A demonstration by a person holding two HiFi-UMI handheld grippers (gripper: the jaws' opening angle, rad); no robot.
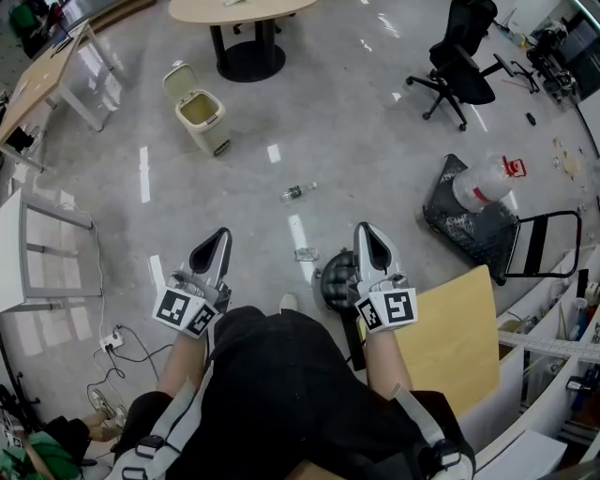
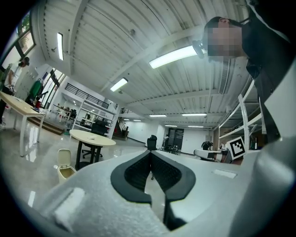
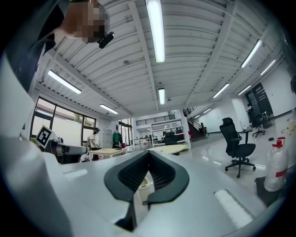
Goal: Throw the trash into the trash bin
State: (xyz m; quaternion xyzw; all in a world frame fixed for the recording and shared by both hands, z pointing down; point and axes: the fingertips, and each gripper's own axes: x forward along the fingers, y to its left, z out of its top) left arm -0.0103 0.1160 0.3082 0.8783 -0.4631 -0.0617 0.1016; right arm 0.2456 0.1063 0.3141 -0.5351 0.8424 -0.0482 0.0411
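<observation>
A cream trash bin stands on the grey floor with its lid up; it also shows low at the left of the left gripper view. A small clear plastic bottle lies on the floor ahead of me, and a crumpled scrap lies nearer, between my two grippers. My left gripper is shut with nothing in it, its jaws meeting at the tip. My right gripper is also shut and empty. Both point level, well short of the bin.
A round table stands beyond the bin, an office chair at the far right. A black basket with a big plastic jug sits at the right, beside a wooden board. A desk and cables are at the left.
</observation>
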